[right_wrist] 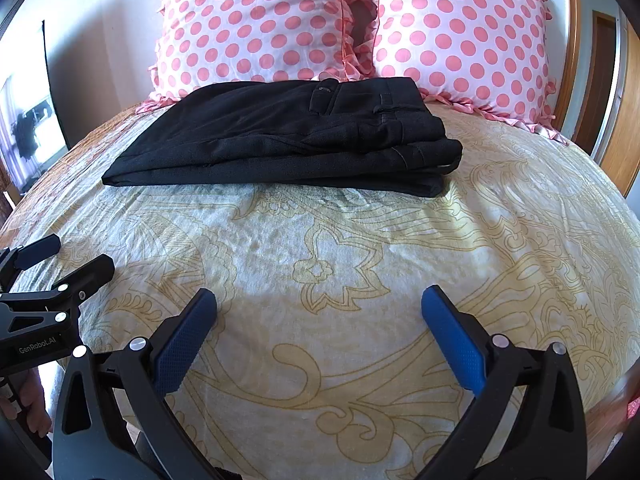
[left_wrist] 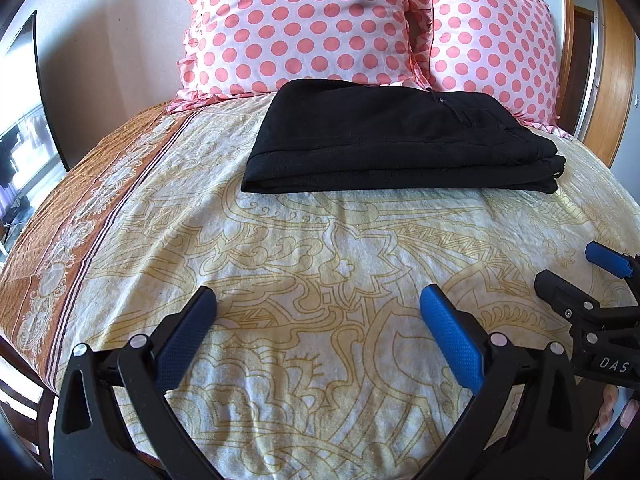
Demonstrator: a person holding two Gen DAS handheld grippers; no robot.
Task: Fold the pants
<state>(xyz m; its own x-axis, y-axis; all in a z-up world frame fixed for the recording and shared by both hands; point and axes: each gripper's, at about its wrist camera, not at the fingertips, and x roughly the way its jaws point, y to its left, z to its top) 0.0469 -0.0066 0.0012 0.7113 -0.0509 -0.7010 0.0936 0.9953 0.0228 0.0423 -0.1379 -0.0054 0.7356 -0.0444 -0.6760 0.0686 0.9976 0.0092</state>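
The black pants [left_wrist: 396, 140] lie folded in a flat stack on the bed, just in front of the pillows; they also show in the right wrist view [right_wrist: 288, 136], waistband to the right. My left gripper [left_wrist: 318, 300] is open and empty, well short of the pants above the bedsheet. My right gripper [right_wrist: 320, 300] is open and empty too, at a similar distance. The right gripper shows at the right edge of the left wrist view [left_wrist: 576, 268], and the left gripper shows at the left edge of the right wrist view [right_wrist: 68, 256].
Two pink polka-dot pillows [left_wrist: 304, 24] [right_wrist: 460, 32] stand against the wall behind the pants. The cream patterned bedsheet [left_wrist: 320, 248] has an orange border [left_wrist: 80, 216] on the left. A wooden headboard or door frame [right_wrist: 616, 92] is at the right.
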